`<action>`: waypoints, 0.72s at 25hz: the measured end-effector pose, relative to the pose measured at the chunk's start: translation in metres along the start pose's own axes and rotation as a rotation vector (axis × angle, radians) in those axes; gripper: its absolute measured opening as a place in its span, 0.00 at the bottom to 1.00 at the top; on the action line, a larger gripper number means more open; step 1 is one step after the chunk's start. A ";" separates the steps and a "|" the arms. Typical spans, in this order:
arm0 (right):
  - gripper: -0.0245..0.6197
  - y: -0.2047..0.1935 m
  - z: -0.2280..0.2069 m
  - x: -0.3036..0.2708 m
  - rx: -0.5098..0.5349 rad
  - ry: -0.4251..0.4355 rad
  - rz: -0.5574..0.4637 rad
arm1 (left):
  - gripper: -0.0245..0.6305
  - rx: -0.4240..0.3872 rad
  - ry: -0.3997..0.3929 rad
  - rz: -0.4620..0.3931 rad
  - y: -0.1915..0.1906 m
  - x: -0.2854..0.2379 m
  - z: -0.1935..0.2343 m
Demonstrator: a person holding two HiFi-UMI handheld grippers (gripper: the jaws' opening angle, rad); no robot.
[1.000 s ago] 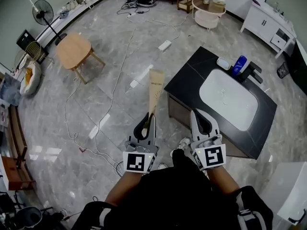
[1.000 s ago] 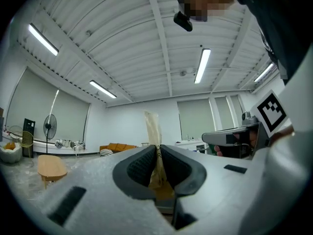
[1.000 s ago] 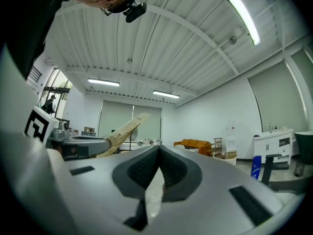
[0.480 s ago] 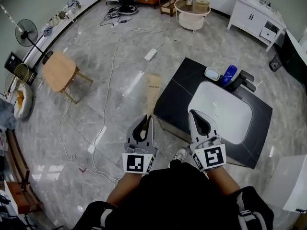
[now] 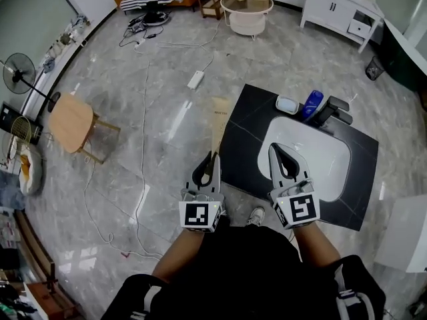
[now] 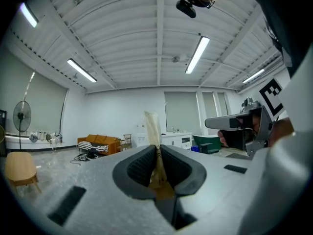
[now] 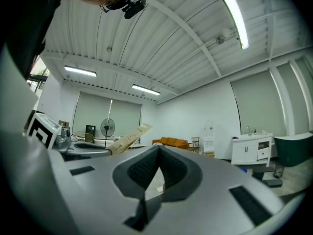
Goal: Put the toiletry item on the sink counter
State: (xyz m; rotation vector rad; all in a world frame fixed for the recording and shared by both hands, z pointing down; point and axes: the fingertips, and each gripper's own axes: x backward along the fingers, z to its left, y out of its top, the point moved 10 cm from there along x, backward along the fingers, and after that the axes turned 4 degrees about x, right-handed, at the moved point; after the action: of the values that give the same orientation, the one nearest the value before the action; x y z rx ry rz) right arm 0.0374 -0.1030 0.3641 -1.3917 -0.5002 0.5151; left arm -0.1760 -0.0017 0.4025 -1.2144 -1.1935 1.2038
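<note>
My left gripper point(image 5: 213, 159) pinches the tube point(image 5: 218, 120) by its near end, jaws almost together; the tube sits at the sink counter's point(image 5: 243, 149) left edge, long axis pointing away from me, flat sealed end far; I'd swing right over bare black top, then lower; right gripper point(image 5: 280, 151) closed, empty.

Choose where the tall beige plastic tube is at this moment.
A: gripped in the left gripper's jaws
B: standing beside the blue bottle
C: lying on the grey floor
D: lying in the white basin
A: the left gripper has its jaws shut on the tall beige plastic tube, raised beside the black sink counter.
</note>
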 end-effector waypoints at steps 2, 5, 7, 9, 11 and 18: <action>0.05 -0.002 -0.004 -0.010 -0.001 -0.035 0.010 | 0.10 0.002 -0.037 0.015 -0.001 -0.017 0.008; 0.05 -0.005 -0.006 -0.023 0.004 -0.077 0.027 | 0.10 0.000 -0.093 0.029 -0.002 -0.042 0.020; 0.05 -0.008 -0.007 -0.031 0.008 -0.101 0.038 | 0.10 0.001 -0.120 0.039 -0.003 -0.058 0.026; 0.05 -0.012 -0.009 -0.039 0.006 -0.124 0.046 | 0.10 0.000 -0.139 0.054 -0.006 -0.072 0.031; 0.05 -0.015 -0.012 -0.045 0.004 -0.142 0.056 | 0.10 -0.001 -0.155 0.071 -0.010 -0.083 0.035; 0.05 -0.023 -0.023 -0.050 0.019 -0.187 0.117 | 0.10 0.013 -0.190 0.142 -0.027 -0.114 0.038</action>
State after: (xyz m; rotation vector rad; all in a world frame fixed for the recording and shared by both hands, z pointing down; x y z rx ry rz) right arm 0.0128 -0.1541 0.3827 -1.3669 -0.5649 0.7483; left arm -0.2154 -0.1151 0.4306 -1.2123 -1.2515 1.4572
